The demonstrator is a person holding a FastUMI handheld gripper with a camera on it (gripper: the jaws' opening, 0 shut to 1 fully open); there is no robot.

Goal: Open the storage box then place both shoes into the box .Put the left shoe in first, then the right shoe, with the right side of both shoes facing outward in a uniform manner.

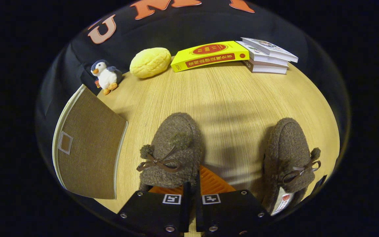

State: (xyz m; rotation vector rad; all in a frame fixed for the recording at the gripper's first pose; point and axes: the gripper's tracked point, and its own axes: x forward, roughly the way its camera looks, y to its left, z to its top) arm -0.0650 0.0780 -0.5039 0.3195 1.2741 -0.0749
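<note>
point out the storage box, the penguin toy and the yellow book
storage box (pixel 89 154): gripper view, on its brown fabric lid
penguin toy (pixel 105 76): gripper view, on its white belly
yellow book (pixel 209 55): gripper view, on its front cover

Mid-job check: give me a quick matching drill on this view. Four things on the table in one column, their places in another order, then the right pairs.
Things:
1. penguin
2. yellow book
3. box
4. tongs

Places:
A. lying against the stack of books
B. flat on the table, left of both shoes
C. at the heel of the left-hand shoe, fingers close together
D. at the table's far edge, between the box and the yellow bun

Pairs: 1-D, 2-A, 3-B, 4-C
</note>
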